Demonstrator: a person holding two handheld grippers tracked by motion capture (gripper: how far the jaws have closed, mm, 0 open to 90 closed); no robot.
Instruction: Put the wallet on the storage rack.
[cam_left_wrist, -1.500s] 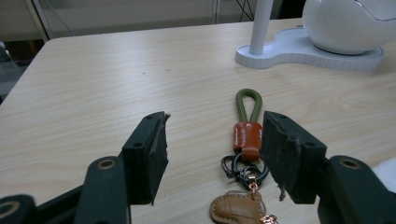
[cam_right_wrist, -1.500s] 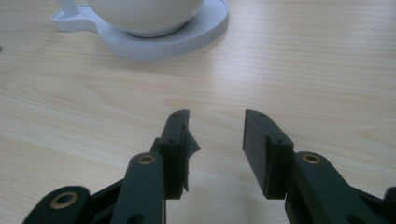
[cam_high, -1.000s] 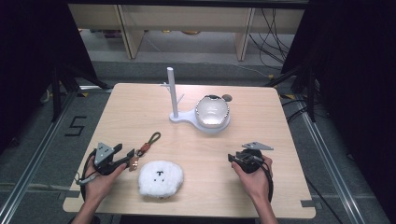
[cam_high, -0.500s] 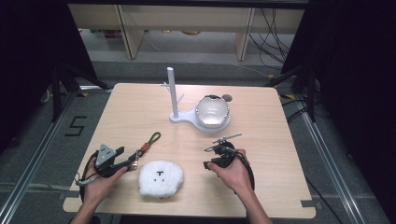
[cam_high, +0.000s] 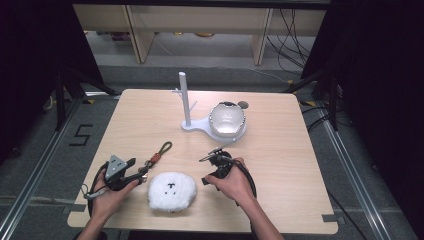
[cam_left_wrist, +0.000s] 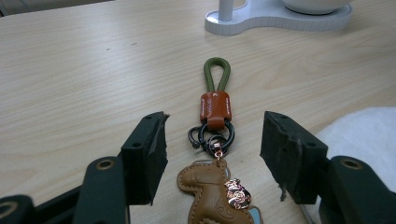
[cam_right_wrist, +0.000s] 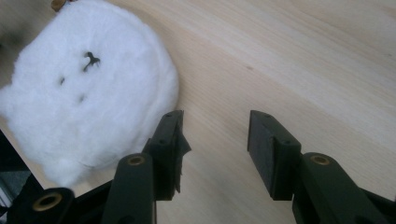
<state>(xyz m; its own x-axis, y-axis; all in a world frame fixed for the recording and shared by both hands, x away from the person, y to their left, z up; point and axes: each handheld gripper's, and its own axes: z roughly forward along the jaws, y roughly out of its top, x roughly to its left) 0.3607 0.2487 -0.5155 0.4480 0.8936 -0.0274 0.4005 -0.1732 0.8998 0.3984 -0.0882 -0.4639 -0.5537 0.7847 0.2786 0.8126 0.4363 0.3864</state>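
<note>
Left hand-held gripper (cam_left_wrist: 212, 158), jaws apart, straddles the keychain (cam_left_wrist: 215, 135) lying flat on tabletop (cam_high: 300, 150), lined up w/ its ring for a pinch. Right hand-held gripper (cam_right_wrist: 215, 154), also apart, angles toward white plush (cam_right_wrist: 84, 88), prob. next grab.

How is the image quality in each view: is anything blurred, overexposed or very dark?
High view: the table is evenly lit, the surroundings nearly black, and the white plush looks washed out. Left gripper view: the keychain is sharp, while the white stand is slightly soft. Right gripper view: the plush is bright and a little blurred, with soft shadows under the fingers.
</note>
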